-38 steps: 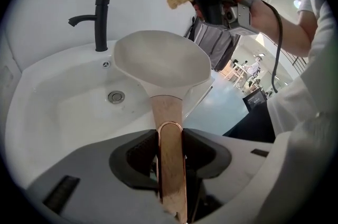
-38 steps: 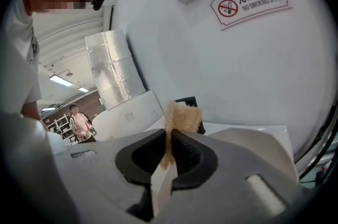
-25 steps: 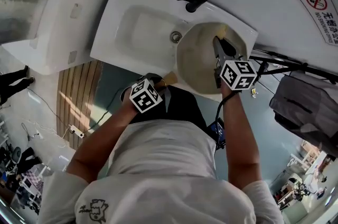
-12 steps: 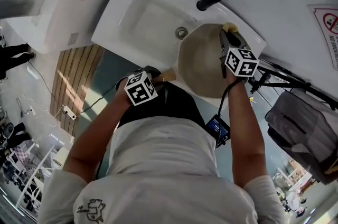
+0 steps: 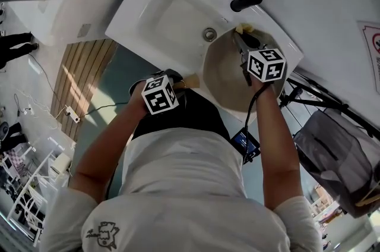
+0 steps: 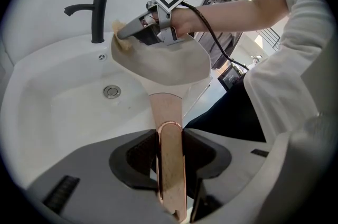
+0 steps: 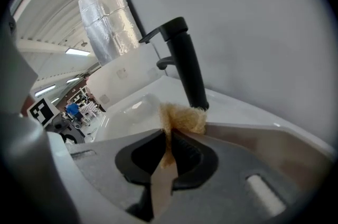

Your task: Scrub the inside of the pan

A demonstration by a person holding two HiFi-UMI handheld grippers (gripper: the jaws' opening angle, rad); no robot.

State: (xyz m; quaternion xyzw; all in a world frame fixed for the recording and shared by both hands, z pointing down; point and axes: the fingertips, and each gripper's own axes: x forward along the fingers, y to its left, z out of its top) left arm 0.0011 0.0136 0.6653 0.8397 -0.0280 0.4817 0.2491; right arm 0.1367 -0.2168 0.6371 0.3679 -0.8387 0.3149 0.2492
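- The pan [image 5: 228, 75] is held in the air over the right end of the sink [image 5: 172, 13], tipped, with its pale inside facing up. The scrub pad [image 5: 243, 28] sits high at the far rim, not down on the floor of the pan. A stroke started from there could ride over the rim, so the pad would wipe the edge or slip off outside instead of cleaning the inside.
- The left gripper [image 6: 169, 162] is closed on the end of the copper-coloured handle [image 6: 166, 130], far from the bowl. I judge this a long lever: hard pressure from the pad could twist the handle between the jaws and make the pan roll or droop towards the sink.
- The right gripper [image 7: 169, 146] stands narrow, pinching a thin tail of the tan scrub pad, and most of the pad bunches beyond the jaw tips. Dragging sideways could pull that tail free. Pressing too low could bring the hard jaw tips onto the pan's coating rather than the pad.
- The black faucet [image 7: 185, 59] rises just behind the far rim and the pad. A forward stroke that overshoots could knock the right gripper or the rim against it.
- Part of the pan appears to overhang the sink's right front edge in the head view. If the pan slipped there it might miss the sink.
- A black cable [image 6: 211, 33] trails from the right gripper along the forearm and could snag on the pan's near rim during wide strokes.
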